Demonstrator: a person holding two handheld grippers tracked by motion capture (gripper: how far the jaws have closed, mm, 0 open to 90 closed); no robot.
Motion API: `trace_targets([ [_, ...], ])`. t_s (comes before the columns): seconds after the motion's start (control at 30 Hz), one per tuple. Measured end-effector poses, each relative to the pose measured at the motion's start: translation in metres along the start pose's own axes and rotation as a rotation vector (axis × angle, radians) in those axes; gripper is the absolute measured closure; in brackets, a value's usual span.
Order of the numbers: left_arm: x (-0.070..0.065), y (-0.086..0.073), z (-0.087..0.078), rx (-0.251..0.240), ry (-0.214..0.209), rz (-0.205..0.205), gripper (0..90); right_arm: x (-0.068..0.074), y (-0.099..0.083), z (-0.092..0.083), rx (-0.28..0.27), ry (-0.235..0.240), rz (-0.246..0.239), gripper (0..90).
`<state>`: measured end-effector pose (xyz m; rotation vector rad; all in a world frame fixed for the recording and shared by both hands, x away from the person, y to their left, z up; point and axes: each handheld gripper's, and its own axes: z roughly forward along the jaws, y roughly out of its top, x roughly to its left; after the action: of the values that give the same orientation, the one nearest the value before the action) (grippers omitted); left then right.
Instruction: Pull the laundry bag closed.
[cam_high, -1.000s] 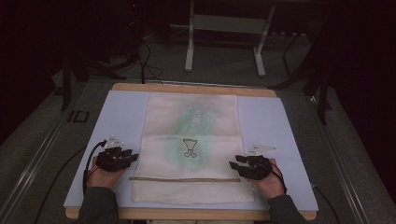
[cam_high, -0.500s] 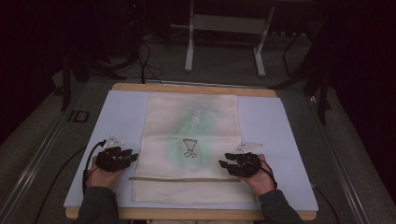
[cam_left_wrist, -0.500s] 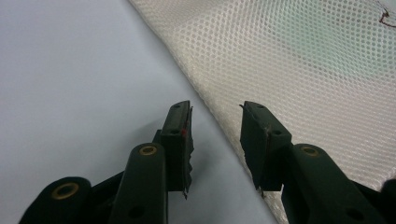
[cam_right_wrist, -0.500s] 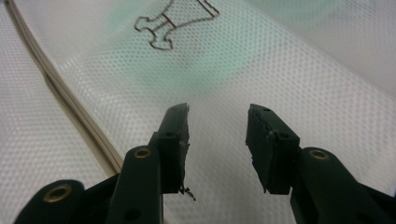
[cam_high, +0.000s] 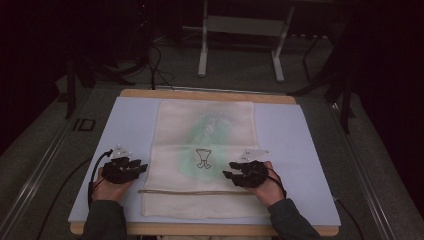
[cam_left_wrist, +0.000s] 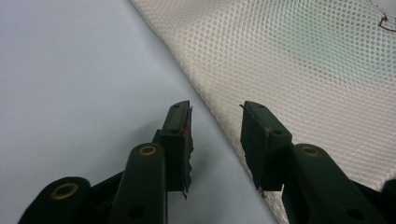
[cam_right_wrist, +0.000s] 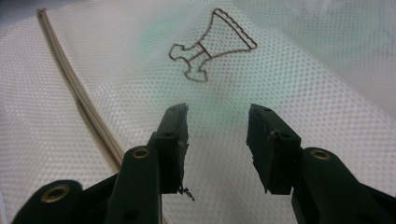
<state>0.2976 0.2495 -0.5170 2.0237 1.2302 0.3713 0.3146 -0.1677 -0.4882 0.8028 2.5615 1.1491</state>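
Observation:
A cream mesh bag lies flat on a pale blue mat, with a green shape showing through it and a small dark emblem on top. A cord or zip line runs across the bag near its front end. My left gripper stands open at the bag's left edge; the left gripper view shows that edge of the mesh bag passing between the jaws of the left gripper. My right gripper hovers open over the bag's right part, its jaws of the right gripper pointing at the emblem.
The mat lies on a wooden table whose edges show at front and back. Beyond the table stand a metal frame and dark stands with cables on a grey floor. A cable trails from the left gripper.
My right gripper has moved left from the bag's right edge onto the mesh, toward the emblem. The left gripper has stayed in place.

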Motion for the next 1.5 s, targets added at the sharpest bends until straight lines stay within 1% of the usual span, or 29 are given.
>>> trace_targets([
  [0.13,0.000,0.000,0.000,-0.001,0.000,-0.002,62.7,0.004,0.006,0.003,-0.001,0.009,-0.019,58.0],
  [0.3,0.000,0.000,0.000,0.001,-0.002,-0.003,62.7,0.009,0.012,0.007,0.000,0.021,-0.032,57.9],
  [0.5,0.000,0.000,-0.001,-0.001,-0.002,-0.007,62.7,0.013,0.015,0.011,0.001,0.031,-0.039,57.9],
  [0.53,0.001,0.000,-0.001,-0.001,-0.004,-0.008,62.7,0.016,0.017,0.014,0.001,0.041,-0.045,57.8],
  [0.8,0.000,0.000,-0.001,0.001,-0.005,-0.008,62.2,0.021,0.022,0.019,0.002,0.061,-0.052,57.0],
  [1.13,0.000,0.000,-0.001,0.004,-0.008,-0.006,61.9,0.032,0.031,0.028,0.001,0.089,-0.081,57.2],
  [1.33,0.000,0.000,0.000,0.004,-0.009,-0.003,61.9,0.038,0.034,0.034,0.010,0.099,-0.103,59.7],
  [1.5,0.000,0.000,0.000,0.006,-0.010,-0.002,61.7,0.043,0.036,0.038,0.015,0.104,-0.110,62.1],
])
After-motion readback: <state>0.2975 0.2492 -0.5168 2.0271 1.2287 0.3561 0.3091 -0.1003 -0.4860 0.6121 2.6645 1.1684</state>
